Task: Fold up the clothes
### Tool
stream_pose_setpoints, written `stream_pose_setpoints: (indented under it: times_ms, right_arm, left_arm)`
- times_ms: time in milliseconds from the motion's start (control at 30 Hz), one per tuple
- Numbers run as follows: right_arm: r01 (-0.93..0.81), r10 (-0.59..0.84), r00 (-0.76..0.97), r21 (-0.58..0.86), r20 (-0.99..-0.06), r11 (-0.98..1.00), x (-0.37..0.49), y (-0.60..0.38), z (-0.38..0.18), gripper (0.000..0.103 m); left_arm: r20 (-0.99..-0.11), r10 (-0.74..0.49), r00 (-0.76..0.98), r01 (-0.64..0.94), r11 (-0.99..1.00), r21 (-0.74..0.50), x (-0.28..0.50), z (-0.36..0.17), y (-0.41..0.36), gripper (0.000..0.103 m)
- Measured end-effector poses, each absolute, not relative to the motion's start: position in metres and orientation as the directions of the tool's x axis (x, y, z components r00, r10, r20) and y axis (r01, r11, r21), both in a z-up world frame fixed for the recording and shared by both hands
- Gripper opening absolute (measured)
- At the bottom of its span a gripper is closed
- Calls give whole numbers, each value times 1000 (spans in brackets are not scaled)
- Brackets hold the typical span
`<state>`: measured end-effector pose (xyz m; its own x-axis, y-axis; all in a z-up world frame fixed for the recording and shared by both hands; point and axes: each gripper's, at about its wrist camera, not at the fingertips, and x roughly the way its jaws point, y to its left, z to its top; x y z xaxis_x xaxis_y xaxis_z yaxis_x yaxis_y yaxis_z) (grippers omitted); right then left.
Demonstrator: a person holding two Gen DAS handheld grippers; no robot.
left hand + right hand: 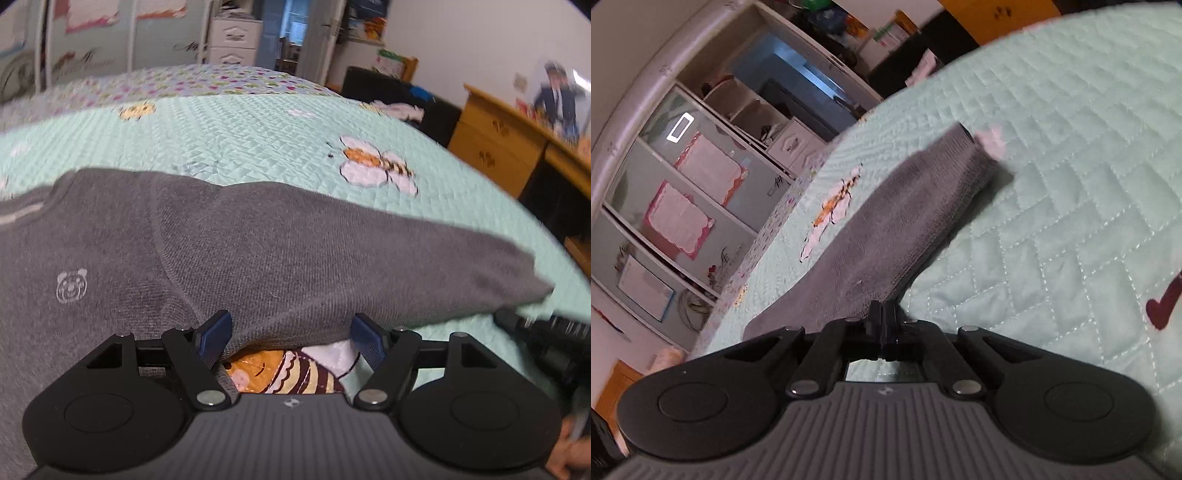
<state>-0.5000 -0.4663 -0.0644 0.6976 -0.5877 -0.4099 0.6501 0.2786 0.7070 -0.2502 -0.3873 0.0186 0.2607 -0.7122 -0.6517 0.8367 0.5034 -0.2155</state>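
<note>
A grey sweater (229,251) is spread on a mint quilted bedspread (258,125), filling the middle and left of the left wrist view, with one sleeve (424,254) stretched toward the right edge of the frame. The left gripper (291,332) is seen at the bottom centre with its jaws held wide apart, the sweater's lower edge lying between the blue fingertips (216,334) without being pinched. In the right wrist view, the right gripper (882,317) is seen at lower centre with its jaws fully closed on the sleeve's (897,229) near edge, the grey cloth running diagonally toward the upper right. A wooden dresser (495,147) is visible at the right of the left wrist view.
</note>
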Motion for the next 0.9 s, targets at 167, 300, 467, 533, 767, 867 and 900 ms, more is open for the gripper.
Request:
stream_pose_setpoints:
  times_ms: [167, 300, 467, 533, 767, 867, 900]
  right_arm:
    - [688, -662, 656, 648, -363, 327, -503, -448, -52, 8]
    - [688, -662, 678, 596, -321, 415, -496, -441, -36, 8]
    - [672, -668, 681, 618, -301, 407, -497, -459, -17, 18]
    - [673, -675, 670, 638, -310, 375, -501, -472, -15, 28]
    - [582, -664, 670, 791, -332, 192, -537, -499, -61, 11]
    - [661, -692, 626, 716, -359, 226, -527, -486, -48, 16]
    - [681, -698, 618, 689, -361, 247, -523, -479, -40, 18]
  left_arm:
    - [-597, -775, 207, 814, 475, -334, -254, 38, -360, 70]
    - [-586, -791, 175, 802, 460, -381, -259, 40, -335, 70]
    - [-595, -786, 169, 806, 458, -376, -270, 35, -321, 70]
    - [-601, -782, 166, 814, 453, -365, -275, 32, -322, 70]
    - [-607, -778, 161, 808, 458, -371, -280, 26, -323, 70]
    - [-596, -783, 179, 806, 464, -367, -280, 35, -315, 70]
    - [-591, -783, 193, 807, 470, -359, -281, 38, -311, 70]
